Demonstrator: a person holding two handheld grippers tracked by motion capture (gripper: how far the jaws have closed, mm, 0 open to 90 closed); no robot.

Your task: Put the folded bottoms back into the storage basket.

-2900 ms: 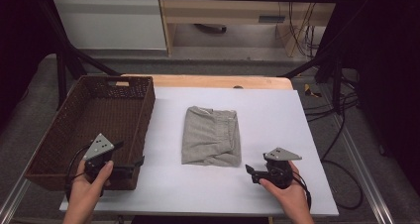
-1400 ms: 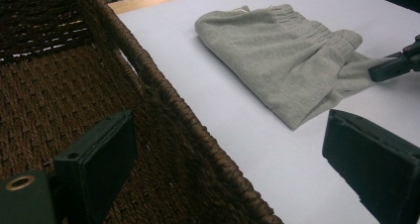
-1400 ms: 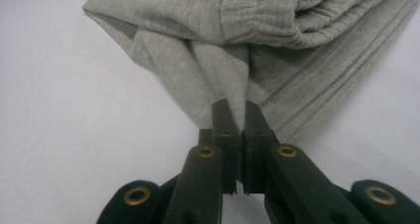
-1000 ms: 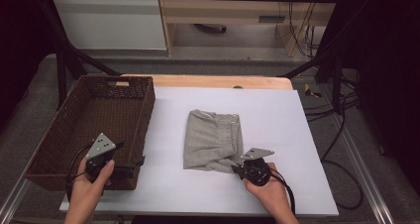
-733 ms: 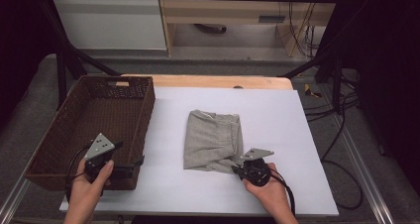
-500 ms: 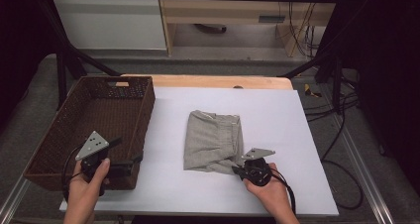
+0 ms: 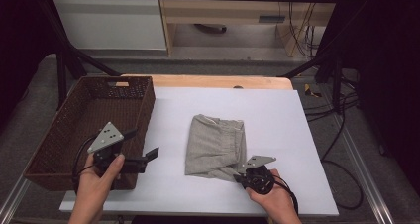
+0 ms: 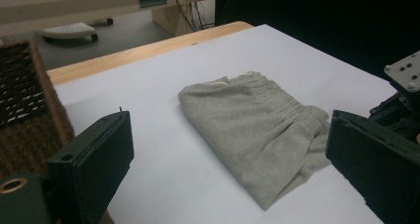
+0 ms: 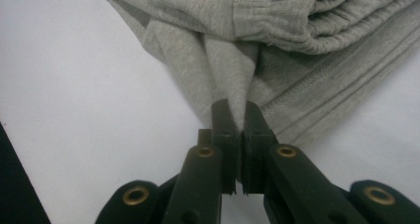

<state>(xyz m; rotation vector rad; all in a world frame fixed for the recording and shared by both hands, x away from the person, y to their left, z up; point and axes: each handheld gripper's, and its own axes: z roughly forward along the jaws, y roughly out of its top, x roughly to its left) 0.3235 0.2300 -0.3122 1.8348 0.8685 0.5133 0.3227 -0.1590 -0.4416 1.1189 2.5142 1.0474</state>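
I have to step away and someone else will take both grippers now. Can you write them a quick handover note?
Right hand-held gripper: shut, pinching the near corner of the folded grey garment.
Left hand-held gripper: open, holding nothing, raised beside the wicker basket and pointing toward the garment.
Garment lies folded mid-table on the white sheet; the basket stands at the left.
Done: right grip.
Left, probably: left grip, then lift the garment into the basket.

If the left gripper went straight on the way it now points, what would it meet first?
Most likely the folded grey shorts: in the left gripper view they lie on the white table straight ahead between the open jaws of the left gripper. It hangs above the table, so depth is uncertain; the right gripper lies just beyond.
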